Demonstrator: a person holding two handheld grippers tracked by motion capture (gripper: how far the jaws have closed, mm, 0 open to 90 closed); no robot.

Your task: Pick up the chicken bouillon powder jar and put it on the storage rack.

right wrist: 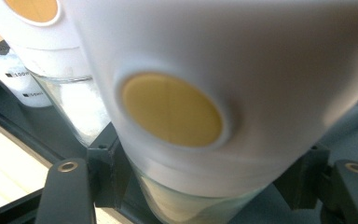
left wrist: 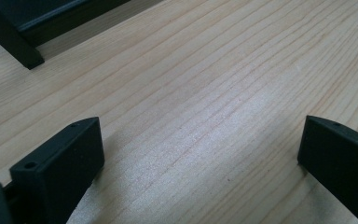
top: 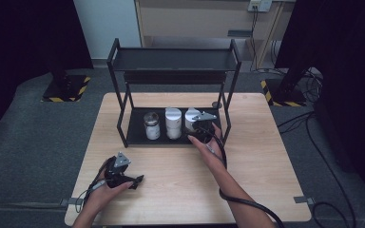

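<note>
Our right gripper jaws pinched the white-lidded glass jar: rigid, slick, fragile; left gripper jaws spread.

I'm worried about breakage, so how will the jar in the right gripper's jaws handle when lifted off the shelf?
The jar looks like glass under a white cap, so probably fragile and slippery. It is tall and narrow, so it may tip against the neighbouring jar.

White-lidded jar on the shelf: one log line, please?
right gripper: shut on white-lidded glass jar | left gripper: open over wooden table
</note>
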